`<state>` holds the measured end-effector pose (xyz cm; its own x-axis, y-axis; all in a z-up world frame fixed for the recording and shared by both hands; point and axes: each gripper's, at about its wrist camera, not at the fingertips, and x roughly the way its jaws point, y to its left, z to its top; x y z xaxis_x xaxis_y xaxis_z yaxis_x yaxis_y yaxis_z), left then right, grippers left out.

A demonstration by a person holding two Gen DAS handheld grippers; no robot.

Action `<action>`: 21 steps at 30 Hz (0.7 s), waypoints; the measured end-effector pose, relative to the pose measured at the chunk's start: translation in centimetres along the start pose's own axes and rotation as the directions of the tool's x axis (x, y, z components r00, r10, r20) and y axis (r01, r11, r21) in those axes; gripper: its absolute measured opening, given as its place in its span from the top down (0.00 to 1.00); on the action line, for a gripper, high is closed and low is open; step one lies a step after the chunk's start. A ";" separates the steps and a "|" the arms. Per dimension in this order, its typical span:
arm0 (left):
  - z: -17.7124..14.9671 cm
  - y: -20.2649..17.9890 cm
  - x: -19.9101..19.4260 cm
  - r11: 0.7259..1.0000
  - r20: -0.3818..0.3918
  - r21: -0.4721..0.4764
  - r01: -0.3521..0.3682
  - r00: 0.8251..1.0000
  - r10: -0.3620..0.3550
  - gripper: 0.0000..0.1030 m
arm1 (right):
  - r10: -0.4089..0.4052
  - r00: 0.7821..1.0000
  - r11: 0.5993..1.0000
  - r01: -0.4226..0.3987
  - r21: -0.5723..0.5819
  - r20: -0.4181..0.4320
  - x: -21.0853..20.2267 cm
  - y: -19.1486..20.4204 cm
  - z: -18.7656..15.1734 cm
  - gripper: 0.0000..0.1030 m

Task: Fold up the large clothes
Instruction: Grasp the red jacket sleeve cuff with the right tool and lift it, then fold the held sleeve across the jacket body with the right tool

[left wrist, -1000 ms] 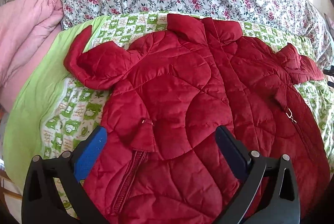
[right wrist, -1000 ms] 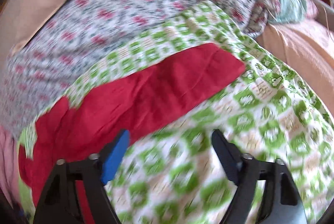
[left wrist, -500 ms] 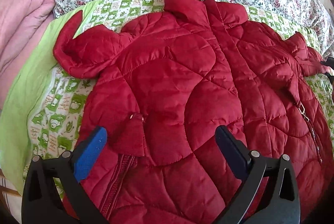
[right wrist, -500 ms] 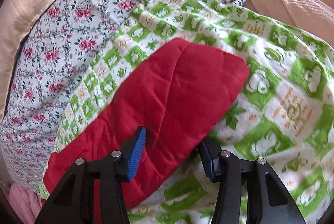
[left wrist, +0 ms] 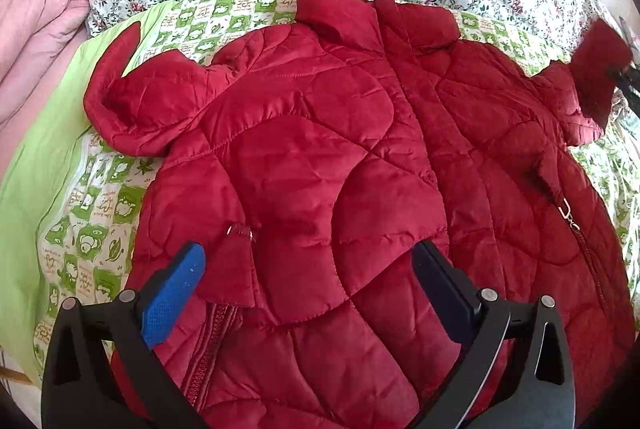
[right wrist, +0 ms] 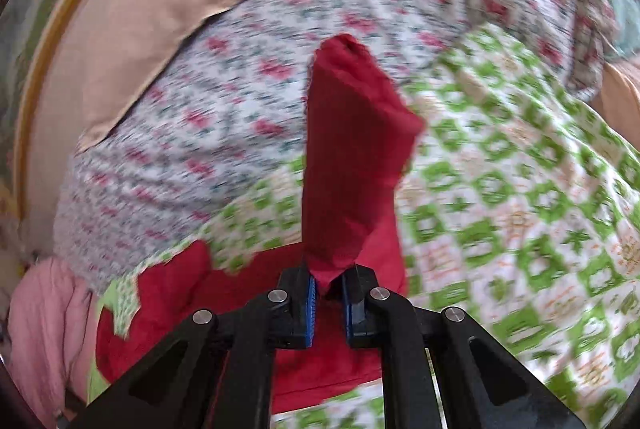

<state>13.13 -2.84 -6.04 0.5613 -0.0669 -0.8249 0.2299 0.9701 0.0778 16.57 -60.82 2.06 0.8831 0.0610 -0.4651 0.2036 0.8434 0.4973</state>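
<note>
Red jacket [left wrist: 320, 157] hem cut off, sleeve [right wrist: 352, 149] blurred, clamped in right tool [right wrist: 328, 287]

Lighting, my left wrist view: soft daylight is falling evenly, brightest toward the upper right corner; focus is holding sharp, and shadows are staying faint. Right wrist view: motion blur is smearing the floral bedding [right wrist: 224, 101] and green-checked quilt [right wrist: 520, 213]. Both: fisheye is bending edges and darkening corners.
</note>
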 end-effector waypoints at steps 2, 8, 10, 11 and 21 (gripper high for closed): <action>0.2 0.2 -0.1 1.000 0.001 -0.009 0.029 1.000 -0.029 0.00 | 0.069 0.997 0.996 -0.071 -0.053 -0.037 0.3 3.6 -0.9 0.92; 1.2 2.1 -0.6 0.991 0.010 -0.063 0.120 0.993 -0.120 0.00 | 0.246 0.947 0.941 -0.284 -0.183 -0.205 2.8 15.2 -6.2 0.92; 1.5 3.0 -0.7 0.982 0.017 -0.089 0.165 0.986 -0.164 0.00 | 0.279 0.925 0.918 -0.336 -0.212 -0.259 4.1 18.4 -8.1 0.92; 1.6 3.3 -0.8 0.978 0.023 -0.100 0.183 0.983 -0.182 0.00 | 0.289 0.912 0.904 -0.360 -0.231 -0.292 5.0 20.3 -9.3 0.92; 5.4 8.8 0.2 0.874 0.064 -0.260 0.411 0.910 -0.409 0.00 | 0.250 0.828 0.828 -0.452 -0.333 -0.502 12.7 30.4 -19.3 0.92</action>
<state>19.53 4.40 -2.51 0.4682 -0.4722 -0.7469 0.2245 0.8811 -0.4163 25.79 -24.08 -2.83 0.5700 0.5292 -0.6285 -0.3710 0.8483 0.3778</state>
